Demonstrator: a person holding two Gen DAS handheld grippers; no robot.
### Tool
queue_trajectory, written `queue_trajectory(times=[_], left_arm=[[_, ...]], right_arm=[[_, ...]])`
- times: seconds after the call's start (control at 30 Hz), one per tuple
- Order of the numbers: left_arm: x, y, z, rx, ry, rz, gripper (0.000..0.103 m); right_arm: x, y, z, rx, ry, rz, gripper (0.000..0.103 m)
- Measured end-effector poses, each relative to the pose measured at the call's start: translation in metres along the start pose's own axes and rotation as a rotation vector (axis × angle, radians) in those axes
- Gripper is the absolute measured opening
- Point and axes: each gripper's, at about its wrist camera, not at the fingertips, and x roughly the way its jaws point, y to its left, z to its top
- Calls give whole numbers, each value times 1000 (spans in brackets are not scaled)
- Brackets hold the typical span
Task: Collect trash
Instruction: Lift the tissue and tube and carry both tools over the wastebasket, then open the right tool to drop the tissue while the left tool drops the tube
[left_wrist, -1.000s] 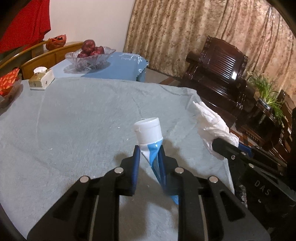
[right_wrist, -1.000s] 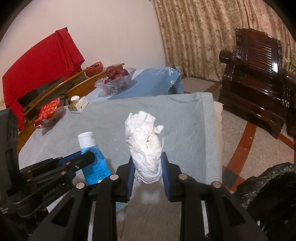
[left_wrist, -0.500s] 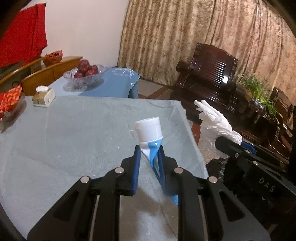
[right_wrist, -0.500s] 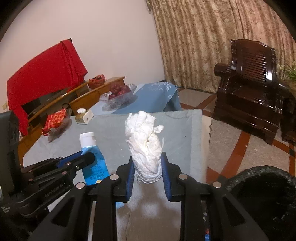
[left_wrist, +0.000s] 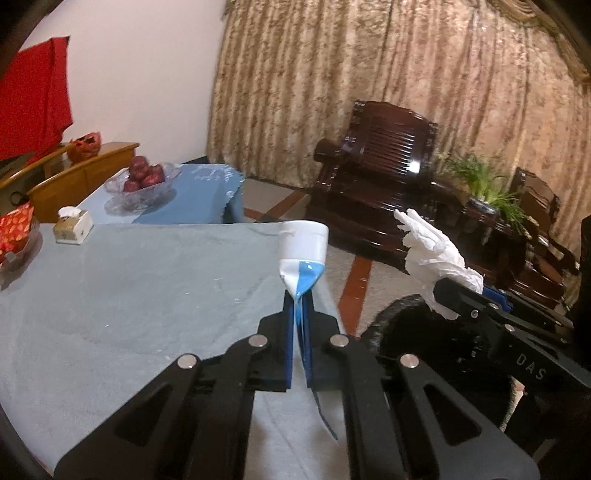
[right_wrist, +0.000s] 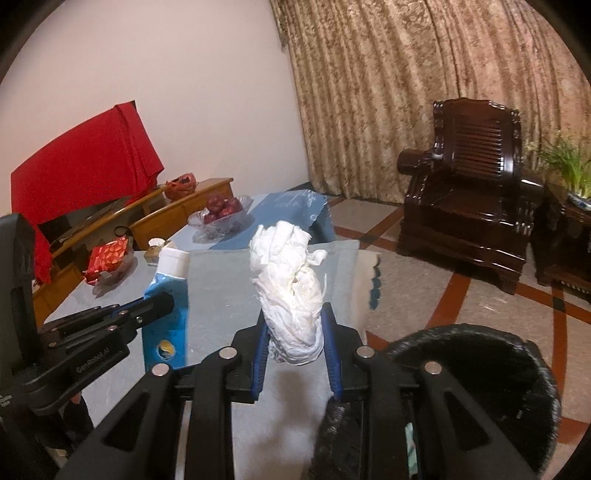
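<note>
My left gripper (left_wrist: 298, 295) is closing tight on a blue and white tube (left_wrist: 304, 240), squeezing its body flat, white cap up. It is held above the right edge of the grey-covered table (left_wrist: 129, 295). My right gripper (right_wrist: 293, 314) is shut on a crumpled white tissue (right_wrist: 288, 269) that sticks up between its blue pads. In the right wrist view the tube (right_wrist: 168, 295) and left gripper (right_wrist: 162, 301) are at the left. A black-lined trash bin (right_wrist: 480, 369) stands on the floor just right of the table, below and right of the tissue. In the left wrist view the tissue (left_wrist: 432, 254) hangs over the bin (left_wrist: 391, 325).
Far across the table are a tissue box (left_wrist: 72, 225) and a red packet (left_wrist: 14, 229). A glass bowl of red fruit (left_wrist: 140, 181) sits on a blue table behind. A dark wooden armchair (left_wrist: 380, 177) and a potted plant (left_wrist: 484, 184) stand on the tiled floor.
Both grippers rose and moved right toward the table's edge with tube and tissue. The left jaws pinched the tube flat. More of the bin shows now.
</note>
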Motion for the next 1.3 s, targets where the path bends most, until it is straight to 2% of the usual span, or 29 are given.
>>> queue_trajectory(times=[0.43, 0.7, 0.97, 1.3], left_arm=[[-16, -63, -2, 73, -31, -103, 2], [-11, -97, -2, 104, -33, -154, 2], [8, -134, -12, 155, -1, -227, 2], [53, -162, -32, 180, 72, -299, 2]], right_arm=[[-47, -36, -9, 45, -55, -74, 27], [-69, -63, -12, 64, -68, -137, 27], [-86, -93, -20, 78, -63, -217, 27], [-84, -133, -46, 120, 2, -304, 27]])
